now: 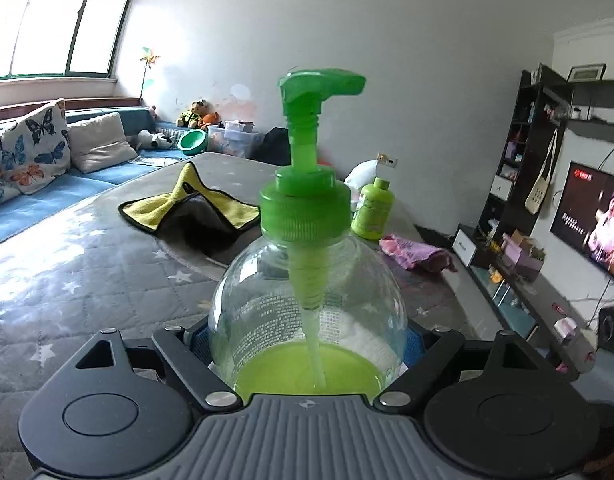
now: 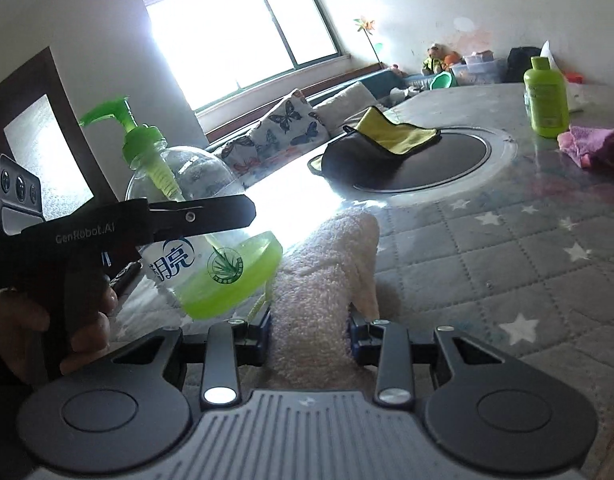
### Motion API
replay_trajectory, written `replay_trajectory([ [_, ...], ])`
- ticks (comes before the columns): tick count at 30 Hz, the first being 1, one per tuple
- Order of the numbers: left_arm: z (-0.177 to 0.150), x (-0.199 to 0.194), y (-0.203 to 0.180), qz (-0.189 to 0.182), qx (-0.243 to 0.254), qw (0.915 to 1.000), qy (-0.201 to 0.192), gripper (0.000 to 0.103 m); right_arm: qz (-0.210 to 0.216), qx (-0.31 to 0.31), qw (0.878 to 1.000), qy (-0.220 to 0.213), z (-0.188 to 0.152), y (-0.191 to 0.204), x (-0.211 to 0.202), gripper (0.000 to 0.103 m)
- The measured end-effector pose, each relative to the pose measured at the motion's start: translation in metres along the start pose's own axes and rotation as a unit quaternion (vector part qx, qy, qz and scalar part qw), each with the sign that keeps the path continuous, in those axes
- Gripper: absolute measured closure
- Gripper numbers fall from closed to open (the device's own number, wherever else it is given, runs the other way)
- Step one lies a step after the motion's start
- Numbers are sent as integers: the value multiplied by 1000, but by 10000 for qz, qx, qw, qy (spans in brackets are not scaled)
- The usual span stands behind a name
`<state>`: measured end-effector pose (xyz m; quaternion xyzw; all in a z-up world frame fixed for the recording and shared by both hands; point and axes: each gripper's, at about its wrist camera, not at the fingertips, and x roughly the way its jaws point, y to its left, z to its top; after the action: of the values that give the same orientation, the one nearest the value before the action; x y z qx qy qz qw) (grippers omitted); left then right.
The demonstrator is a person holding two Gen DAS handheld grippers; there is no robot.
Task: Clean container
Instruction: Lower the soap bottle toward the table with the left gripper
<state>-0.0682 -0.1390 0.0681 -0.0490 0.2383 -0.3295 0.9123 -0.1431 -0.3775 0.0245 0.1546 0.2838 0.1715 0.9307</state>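
Observation:
My left gripper point(image 1: 307, 340) is shut on a clear pump bottle point(image 1: 307, 296) with a green pump head and green liquid at the bottom. In the right wrist view the same bottle point(image 2: 195, 216) hangs tilted above the table, held by the left gripper point(image 2: 211, 210) at the left. My right gripper point(image 2: 310, 328) is shut on a cream fluffy cloth point(image 2: 327, 264), which stands up just right of the bottle's base, close to it; I cannot tell if they touch.
A grey star-quilted table cover point(image 2: 487, 264) lies below. On it are a yellow and grey cloth point(image 2: 391, 132) on a dark round plate point(image 2: 447, 160), a small green bottle point(image 2: 545, 96) and a pink cloth point(image 2: 591, 144). A sofa point(image 1: 47, 184) stands left, a TV point(image 1: 599, 224) right.

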Motion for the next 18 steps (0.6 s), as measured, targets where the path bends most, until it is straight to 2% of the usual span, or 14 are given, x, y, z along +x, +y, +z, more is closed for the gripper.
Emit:
replay_trajectory([
  [5,1,-1,-12,-236,84,9996,-154,16,241,-313,9990,229,-4,16,9,68],
  [10,-2,-4,-20,17,529,9984,-190,16,336,-493,9977,323,-4,27,14,68],
  [18,-4,-4,4,384,271,9989,-88,16,305,8,9993,216,11,6,11,68],
])
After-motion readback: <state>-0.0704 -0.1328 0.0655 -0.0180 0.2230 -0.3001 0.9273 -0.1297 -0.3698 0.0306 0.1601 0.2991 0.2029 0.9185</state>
